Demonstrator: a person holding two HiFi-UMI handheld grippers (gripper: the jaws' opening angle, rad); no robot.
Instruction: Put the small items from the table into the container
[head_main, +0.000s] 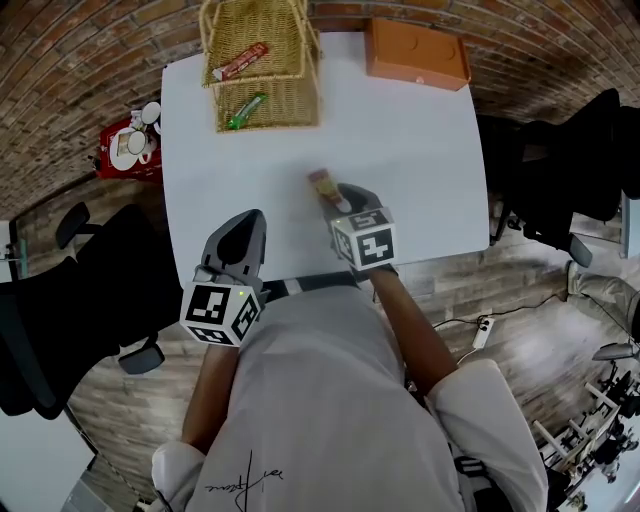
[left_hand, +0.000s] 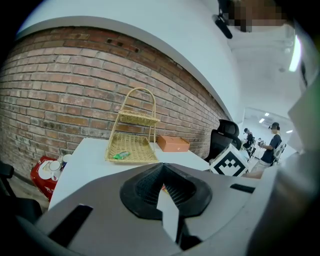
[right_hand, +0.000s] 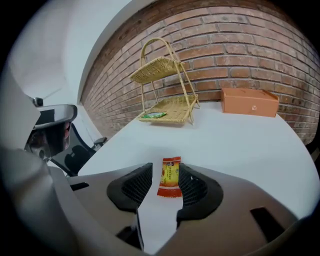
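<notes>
**Basket far left, box far right, sachet mid-table**

On the table (head_main: 420, 150), the two-tier basket (head_main: 290, 100) stood at the far left edge and the box (head_main: 417, 55) at the far right corner, apart from each other. The upper packet (head_main: 240, 62) lay in the basket's top tier, and the lower packet (head_main: 245, 110) in its bottom tier. A sachet (head_main: 322, 183) lay on the tabletop near the middle, between the spread jaws of the right gripper (head_main: 340, 198). The left gripper (head_main: 243, 225) sat over the table's near left part. A bag (head_main: 125, 150) stood on the floor beside the table's left edge.
</notes>
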